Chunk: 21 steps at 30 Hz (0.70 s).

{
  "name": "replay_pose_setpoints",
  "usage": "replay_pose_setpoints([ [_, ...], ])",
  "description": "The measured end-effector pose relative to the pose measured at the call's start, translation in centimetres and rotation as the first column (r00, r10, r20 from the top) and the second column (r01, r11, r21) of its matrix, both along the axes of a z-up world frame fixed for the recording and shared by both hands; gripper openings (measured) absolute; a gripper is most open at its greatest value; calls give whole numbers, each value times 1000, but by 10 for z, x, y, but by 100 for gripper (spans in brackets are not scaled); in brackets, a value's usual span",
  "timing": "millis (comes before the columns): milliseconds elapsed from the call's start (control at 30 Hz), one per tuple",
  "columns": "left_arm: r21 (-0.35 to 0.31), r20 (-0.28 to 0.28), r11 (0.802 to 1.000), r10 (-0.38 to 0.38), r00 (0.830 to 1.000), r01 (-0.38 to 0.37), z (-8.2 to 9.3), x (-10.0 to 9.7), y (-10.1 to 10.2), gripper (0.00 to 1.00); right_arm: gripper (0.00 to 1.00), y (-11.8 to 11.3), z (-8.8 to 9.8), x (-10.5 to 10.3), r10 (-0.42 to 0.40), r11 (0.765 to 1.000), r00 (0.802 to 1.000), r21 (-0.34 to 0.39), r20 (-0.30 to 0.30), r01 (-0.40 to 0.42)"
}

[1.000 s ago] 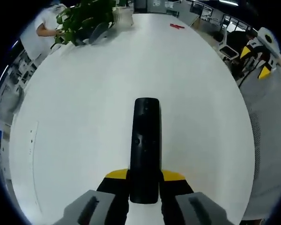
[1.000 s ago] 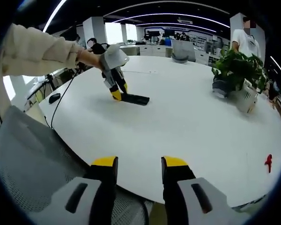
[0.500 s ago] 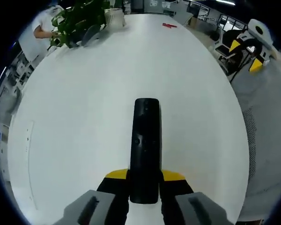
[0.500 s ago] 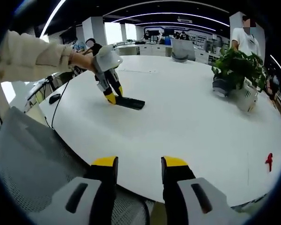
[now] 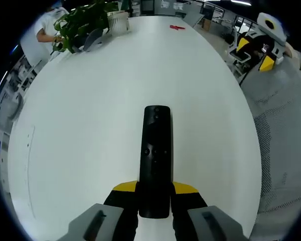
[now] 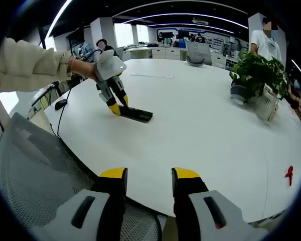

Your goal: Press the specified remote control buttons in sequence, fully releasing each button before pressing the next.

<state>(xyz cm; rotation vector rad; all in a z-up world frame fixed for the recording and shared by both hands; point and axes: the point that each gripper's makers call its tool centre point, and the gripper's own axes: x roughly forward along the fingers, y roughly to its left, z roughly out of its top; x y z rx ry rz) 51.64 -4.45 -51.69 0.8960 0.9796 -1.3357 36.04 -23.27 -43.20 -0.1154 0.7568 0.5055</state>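
I see a large round white table (image 6: 200,135) in an open office. A grey mesh chair (image 6: 35,175) stands at its edge. Curved ceiling light strips (image 6: 180,7) run overhead; windows (image 6: 121,35) glow behind.

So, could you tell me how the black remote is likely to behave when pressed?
The remote looks rigid and flat, so it probably won't flex or roll. With the left tongs clamping one end, it should stay put on the smooth table.
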Motion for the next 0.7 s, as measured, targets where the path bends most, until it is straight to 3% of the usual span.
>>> replay_pose_setpoints([
  [200, 7, 1, 1000, 16, 1000, -16, -1, -16, 5, 24, 32, 1, 5, 1, 5, 1000, 1000, 3, 31, -5],
  [700, -4, 5, 998, 59, 998, -59, -3, -51, 13, 24, 31, 13, 4, -3, 70, 997, 997, 16, 19, -70],
])
